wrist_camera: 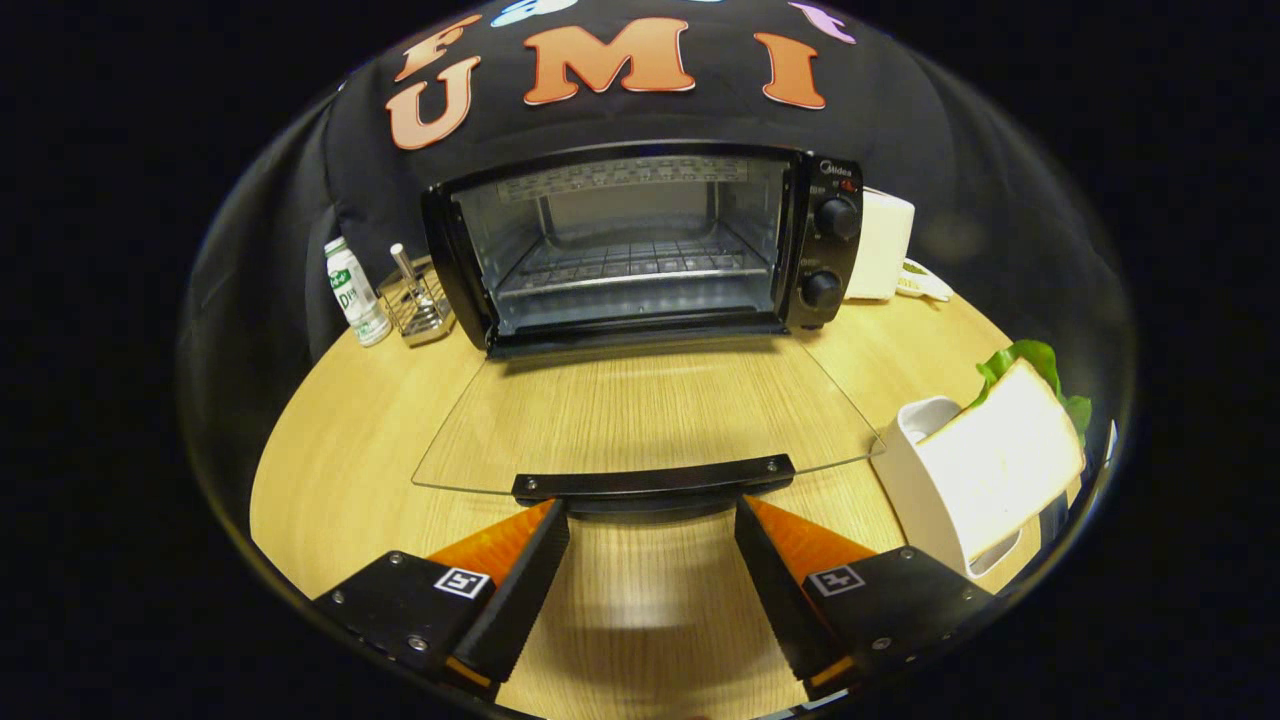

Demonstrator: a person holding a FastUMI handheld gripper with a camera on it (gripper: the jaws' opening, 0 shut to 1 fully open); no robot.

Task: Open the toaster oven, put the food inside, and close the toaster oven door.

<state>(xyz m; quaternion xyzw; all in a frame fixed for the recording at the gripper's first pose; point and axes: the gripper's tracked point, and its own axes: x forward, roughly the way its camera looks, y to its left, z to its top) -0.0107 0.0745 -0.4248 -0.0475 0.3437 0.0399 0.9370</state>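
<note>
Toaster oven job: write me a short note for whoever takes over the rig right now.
Gripper: open, holding nothing, its fingertips just short of the door handle.
Toaster oven: glass door is folded down flat over the table; wire rack inside is bare.
Food: a sandwich leans in a white holder beside the fingers on the right.
Done: door opened.
Left: pick up the sandwich, place it on the rack, close the door.
</note>
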